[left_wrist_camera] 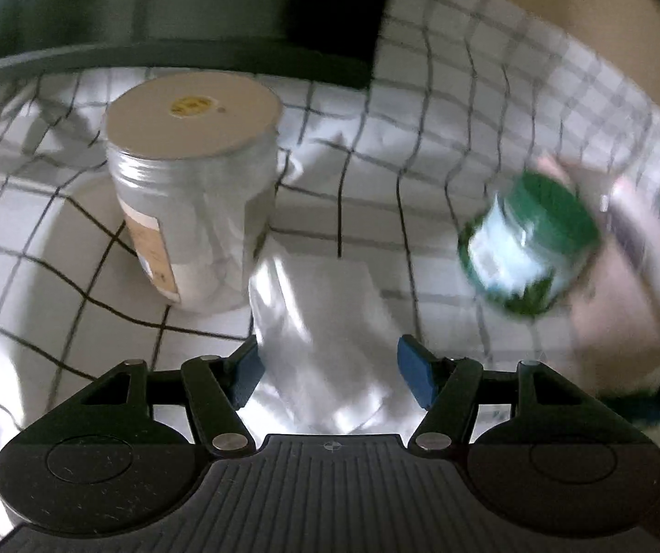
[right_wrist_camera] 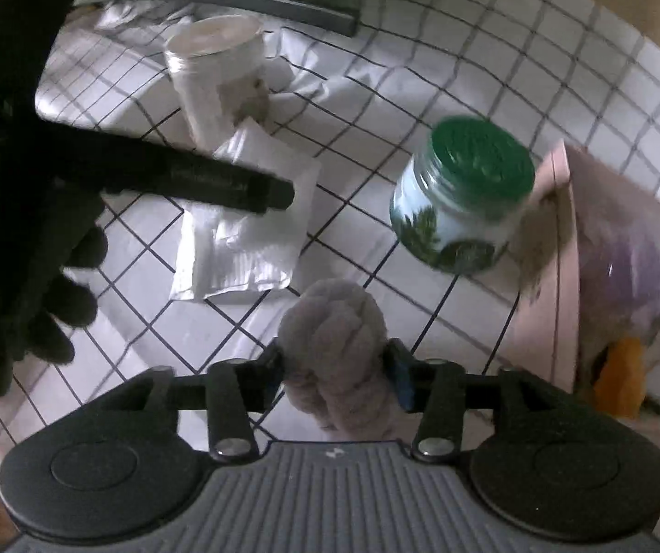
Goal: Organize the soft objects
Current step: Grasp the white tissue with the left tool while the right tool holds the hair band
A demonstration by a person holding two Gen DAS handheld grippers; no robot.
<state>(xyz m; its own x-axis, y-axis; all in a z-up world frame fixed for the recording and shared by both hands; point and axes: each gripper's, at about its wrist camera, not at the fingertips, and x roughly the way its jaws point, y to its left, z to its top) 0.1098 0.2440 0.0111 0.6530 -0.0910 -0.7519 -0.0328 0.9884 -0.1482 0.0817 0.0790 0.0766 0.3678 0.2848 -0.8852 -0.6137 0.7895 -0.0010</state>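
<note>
Grey knotted plush: clenched between the pads of the right tool, gripped across its middle, held up above the checked cloth. The knot bulges past both pads, so the grip looks secure but squashy.

Landmark: green-lidded jar. The plush hangs just near-side and left of it. Right of the jar, touching or nearly so (blur, cannot tell), stands a pink box; inside it something lilac and an orange-and-white soft shape, likely more soft items. Judgement: the box is the collecting place and the plush is on its way there.

Left of the jar, a flat white plastic packet lies on the cloth. Beyond that, a clear jar with a pale lid.

Left tool: released, jaws wide, poised over the white packet, holding nothing. In the right view its dark body crosses above the packet.

How to do the step well (judgement):
- Carry the plush around the near side of the green-lidded jar, or lift over its lid; a brush could topple it.
- Bring it above the box opening before letting go.
- Lower into the box, then release; a soft knot may cling to one pad.
- Keep the left tool clear of the right's path.
</note>
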